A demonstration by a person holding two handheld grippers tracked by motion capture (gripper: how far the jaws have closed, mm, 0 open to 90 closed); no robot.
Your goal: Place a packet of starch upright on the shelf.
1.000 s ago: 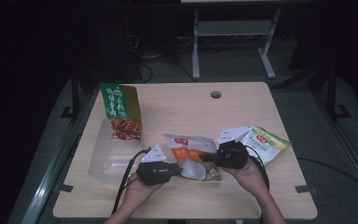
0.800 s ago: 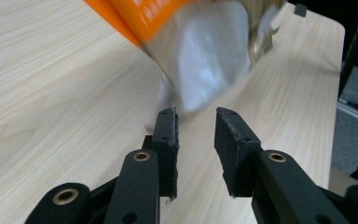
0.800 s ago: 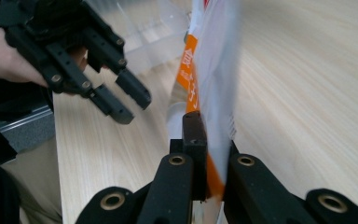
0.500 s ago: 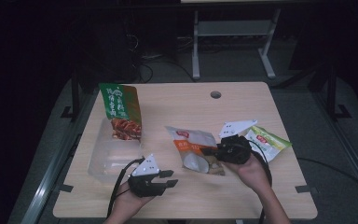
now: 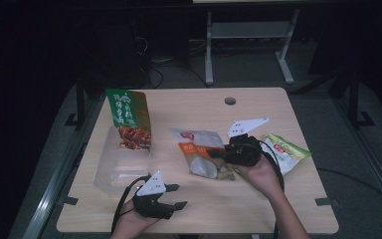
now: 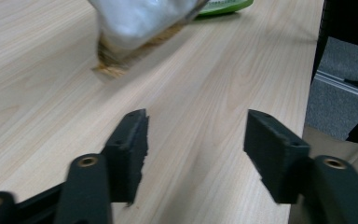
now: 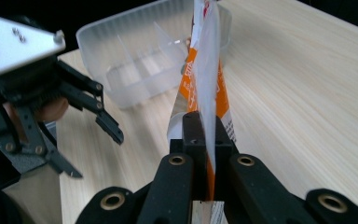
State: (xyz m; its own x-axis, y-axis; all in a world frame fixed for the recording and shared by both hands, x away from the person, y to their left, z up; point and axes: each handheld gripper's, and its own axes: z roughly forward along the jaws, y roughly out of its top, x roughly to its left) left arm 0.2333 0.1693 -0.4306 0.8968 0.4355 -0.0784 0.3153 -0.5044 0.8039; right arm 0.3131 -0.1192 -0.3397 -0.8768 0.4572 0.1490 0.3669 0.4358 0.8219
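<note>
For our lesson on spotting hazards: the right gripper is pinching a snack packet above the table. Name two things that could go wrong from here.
1. The right gripper pinches only a thin edge of the orange and white snack packet, so the packet might slip out.
2. The left gripper is open near the table's front edge, beside the clear plastic container; swinging the packet towards the container could knock it.

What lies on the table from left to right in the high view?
Clear plastic container with the red-and-green snack bag leaning in it → left tool → orange-and-white pouch → right tool → green packet.
</note>
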